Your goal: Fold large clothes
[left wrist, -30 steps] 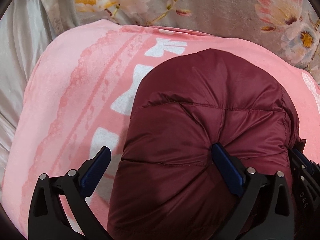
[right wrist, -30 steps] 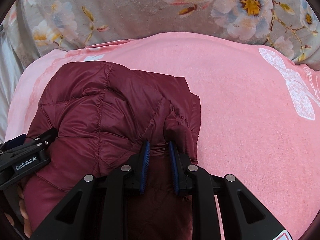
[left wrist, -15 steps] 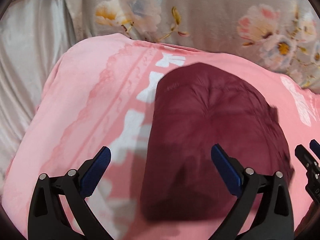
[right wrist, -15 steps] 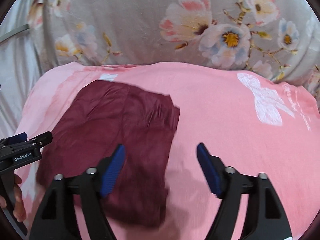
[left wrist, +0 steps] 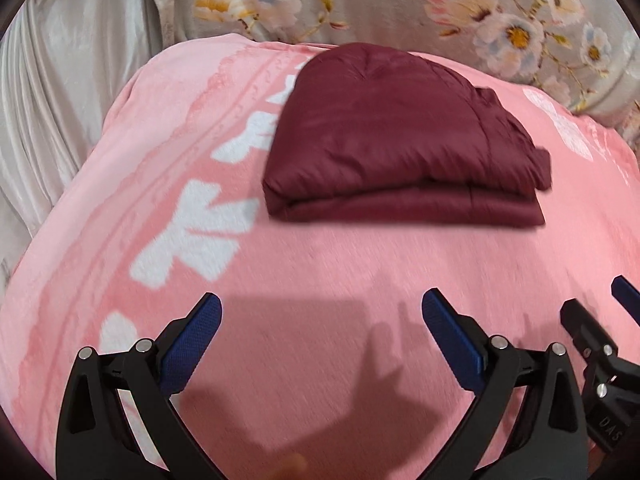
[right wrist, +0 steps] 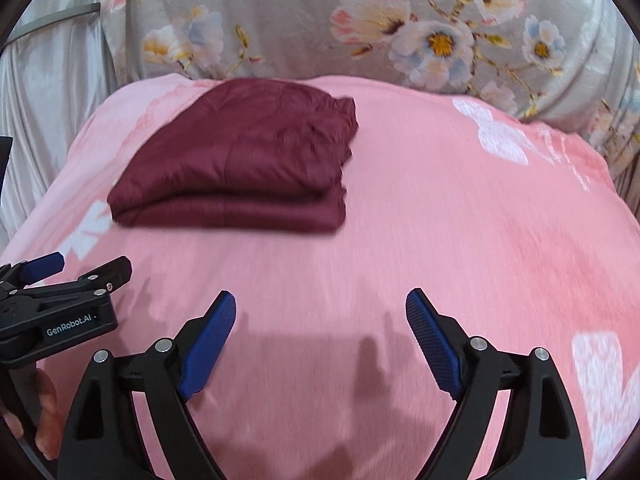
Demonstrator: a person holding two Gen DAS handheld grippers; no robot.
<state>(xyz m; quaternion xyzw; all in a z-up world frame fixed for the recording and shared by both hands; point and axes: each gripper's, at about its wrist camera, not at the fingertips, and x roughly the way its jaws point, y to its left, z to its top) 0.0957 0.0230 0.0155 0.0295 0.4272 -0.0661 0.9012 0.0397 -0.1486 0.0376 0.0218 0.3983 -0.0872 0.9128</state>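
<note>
A dark red quilted jacket [left wrist: 400, 140] lies folded into a compact stack on the pink blanket [left wrist: 168, 128], toward its far side. In the right wrist view the same jacket [right wrist: 240, 160] sits upper left of centre. My left gripper [left wrist: 322, 298] is open and empty, hanging over bare blanket well short of the jacket. My right gripper [right wrist: 322, 294] has its jaws opening wide, with nothing between them, also clear of the jacket. Each gripper shows at the edge of the other's view.
The pink blanket [right wrist: 460, 220] with white bow prints covers the bed. Grey floral bedding [right wrist: 360, 20] is piled behind it, and pale satin fabric [left wrist: 60, 100] hangs at the left. A hand [right wrist: 44, 400] grips the left tool's handle.
The right gripper let go of the jacket's fold and spread wide. Both grippers pulled back toward me, leaving the folded jacket lying far ahead on the blanket.
</note>
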